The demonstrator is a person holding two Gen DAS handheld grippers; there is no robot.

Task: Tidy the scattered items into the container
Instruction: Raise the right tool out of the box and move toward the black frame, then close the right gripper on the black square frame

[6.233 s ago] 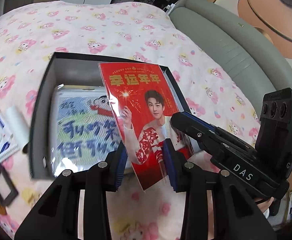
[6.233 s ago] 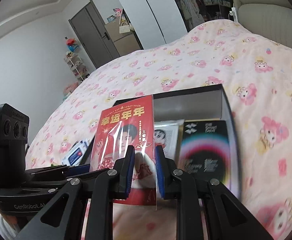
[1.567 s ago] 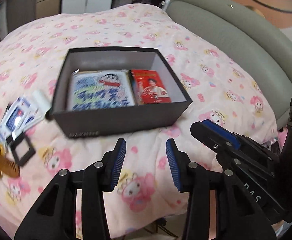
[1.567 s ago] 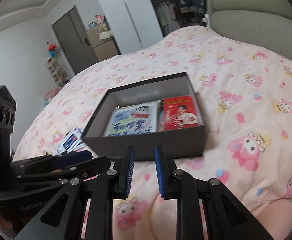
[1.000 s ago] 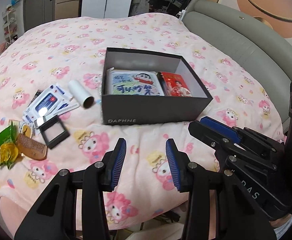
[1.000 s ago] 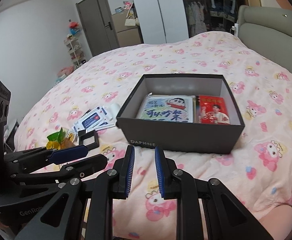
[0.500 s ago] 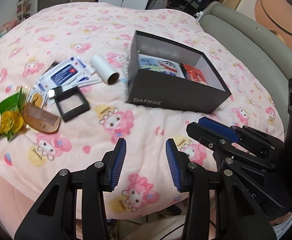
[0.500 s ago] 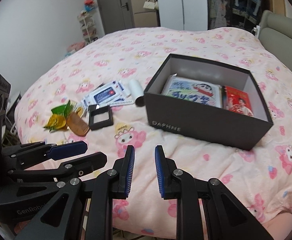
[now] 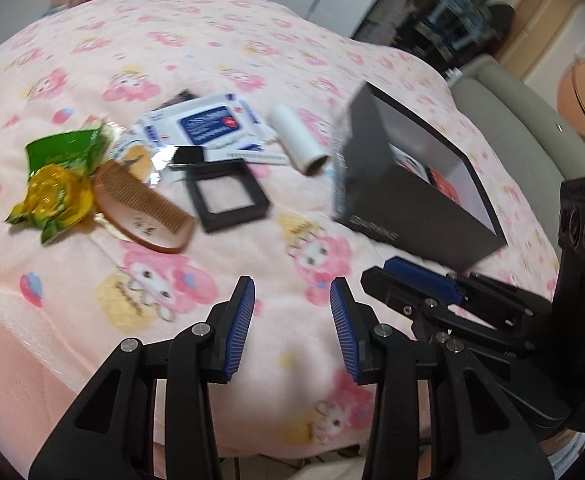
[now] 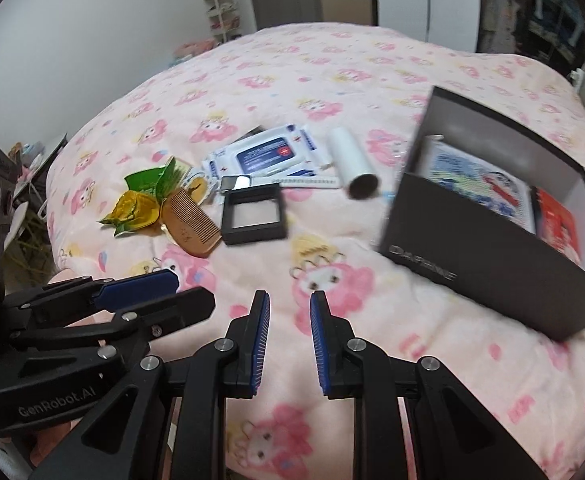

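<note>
My left claw (image 9: 292,320) hangs over the pink blanket (image 9: 252,256) at the bottom middle of the left picture. Its two blue pads (image 9: 239,328) stand apart, and only blanket shows between them. My right claw (image 10: 290,340) is at the bottom middle of the right picture. Its pads are close together with a thin gap, and they hold nothing. In the left picture my right claw pokes in from the lower right, and in the right picture my left claw pokes in from the lower left.

The black box (image 10: 488,256) sits on the blanket at the right side of both pictures. It is open on top. Inside it I can see a cartoon picture (image 10: 476,184) and a red card (image 10: 558,224) just beside it.

The loose things lie in a bunch to the left of the box, in the upper middle of both pictures. A white roll (image 10: 350,162) lies nearest the box. A white and blue pack of wipes (image 10: 264,152) is beside the roll. A black square frame (image 10: 252,214) lies lower down, in front of the wipes. A brown comb (image 10: 190,226) lies left of the frame and touches a green and yellow wrapper (image 10: 138,200). The pictures are a bit blurry, mostly around the box.
</note>
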